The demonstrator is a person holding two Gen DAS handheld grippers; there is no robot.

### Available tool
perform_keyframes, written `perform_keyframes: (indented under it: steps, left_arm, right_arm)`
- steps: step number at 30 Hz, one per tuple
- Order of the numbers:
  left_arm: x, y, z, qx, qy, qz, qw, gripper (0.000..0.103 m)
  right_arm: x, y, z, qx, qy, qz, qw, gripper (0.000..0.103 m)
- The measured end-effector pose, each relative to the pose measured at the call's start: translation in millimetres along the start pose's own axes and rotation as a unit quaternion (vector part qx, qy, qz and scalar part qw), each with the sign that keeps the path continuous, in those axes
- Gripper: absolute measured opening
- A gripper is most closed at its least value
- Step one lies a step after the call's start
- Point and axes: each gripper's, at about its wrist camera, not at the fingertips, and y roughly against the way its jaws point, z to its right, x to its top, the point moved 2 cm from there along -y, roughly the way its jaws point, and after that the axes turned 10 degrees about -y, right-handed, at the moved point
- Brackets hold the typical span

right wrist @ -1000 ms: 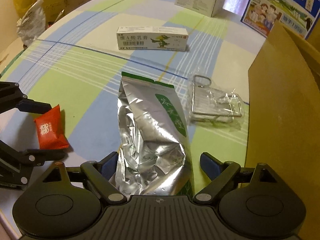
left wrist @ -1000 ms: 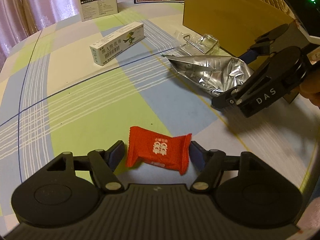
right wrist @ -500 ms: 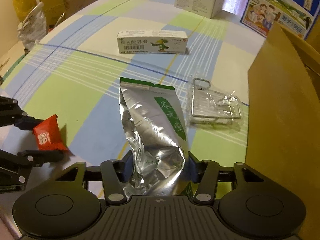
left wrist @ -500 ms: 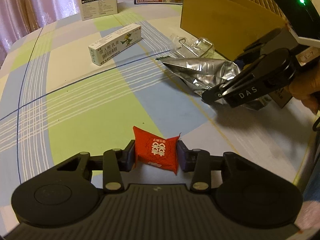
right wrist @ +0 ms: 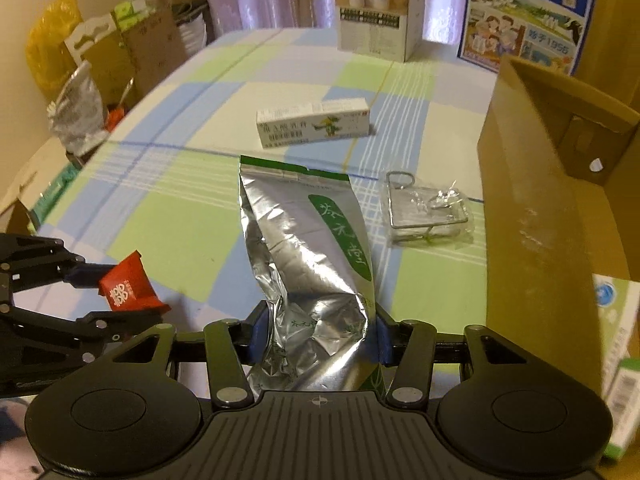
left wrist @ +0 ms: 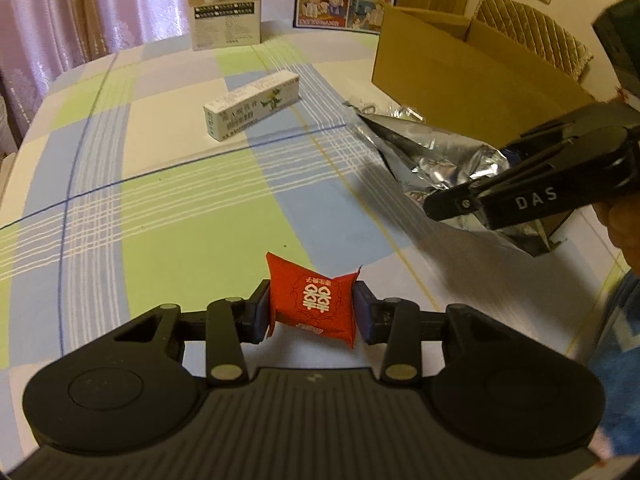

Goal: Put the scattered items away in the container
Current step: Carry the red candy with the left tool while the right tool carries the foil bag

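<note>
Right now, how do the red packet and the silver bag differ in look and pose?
The red packet is small, plump and plain red with a white emblem; the silver bag is much larger, crinkled foil with a green label. The packet sits crosswise between its pads, while the bag stretches forward, gripped near one end. Both are clamped in a hand-held gripper: the packet in the left, the bag in the right.

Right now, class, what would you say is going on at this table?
A person is tidying with a handheld gripper in each hand. The left gripper is shut on a red packet, and the right gripper is shut on a silver foil bag. A long white box and a wire rack in clear wrap lie on the checked tablecloth. The cardboard box stands open beside them.
</note>
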Motion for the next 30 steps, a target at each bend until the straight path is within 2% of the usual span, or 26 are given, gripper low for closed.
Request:
perform_keyframes:
  steps: [9,14,21,30]
  left_arm:
    - [14.0,42.7,17.7,0.021,0.030,0.017,0.9992,0.036]
    - [23.2,60.5,36.4,0.020,0.045,0.028,0.9984,0.036]
    - [44.5,79.2,75.0,0.007,0.030,0.051,0.9982,0.036]
    - [85.7,82.0,127.6,-0.021,-0.004,0.076,0.9969,0.036]
  right_arm:
    - [6.8,66.1,2.2,0.011,-0.026,0.055,0.998,0.048]
    - [8.2,106.5,10.2,0.009,-0.039,0.088,0.995,0.048]
    - [4.0,152.4,40.9,-0.011,-0.066,0.123,0.990,0.048]
    - [-3.3,187.8,97.8,-0.045,-0.100,0.142,0.984,0.048]
